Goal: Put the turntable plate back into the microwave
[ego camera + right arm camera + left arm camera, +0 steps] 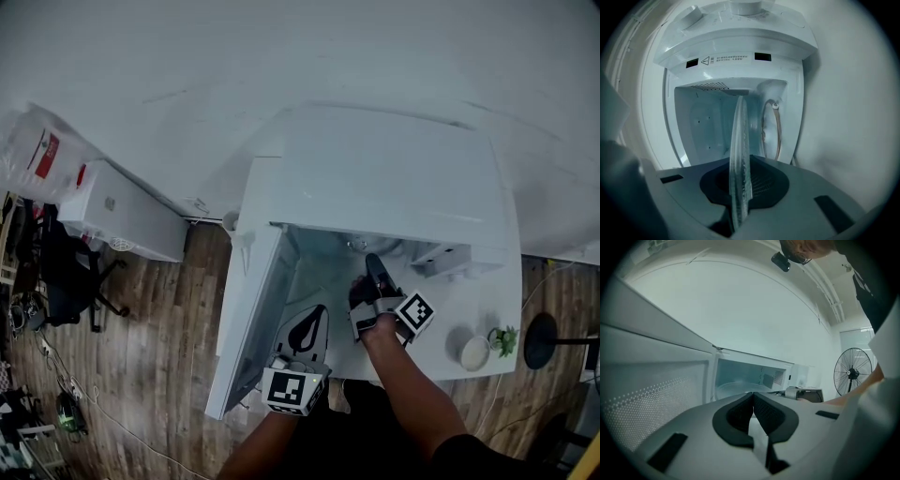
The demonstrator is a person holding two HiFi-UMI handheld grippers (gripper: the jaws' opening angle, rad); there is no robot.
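At twelve o'clock the warning label point(726, 58) is too small for me to read; at six, the turntable plate point(739, 140) is partly hidden inside the right gripper point(740, 164).

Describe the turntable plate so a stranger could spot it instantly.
Find the white microwave with its door open on the white table. At the mouth of its cavity, the right gripper is shut on the rim of the turntable plate: a clear glass disc, unlike the thin ring inside.
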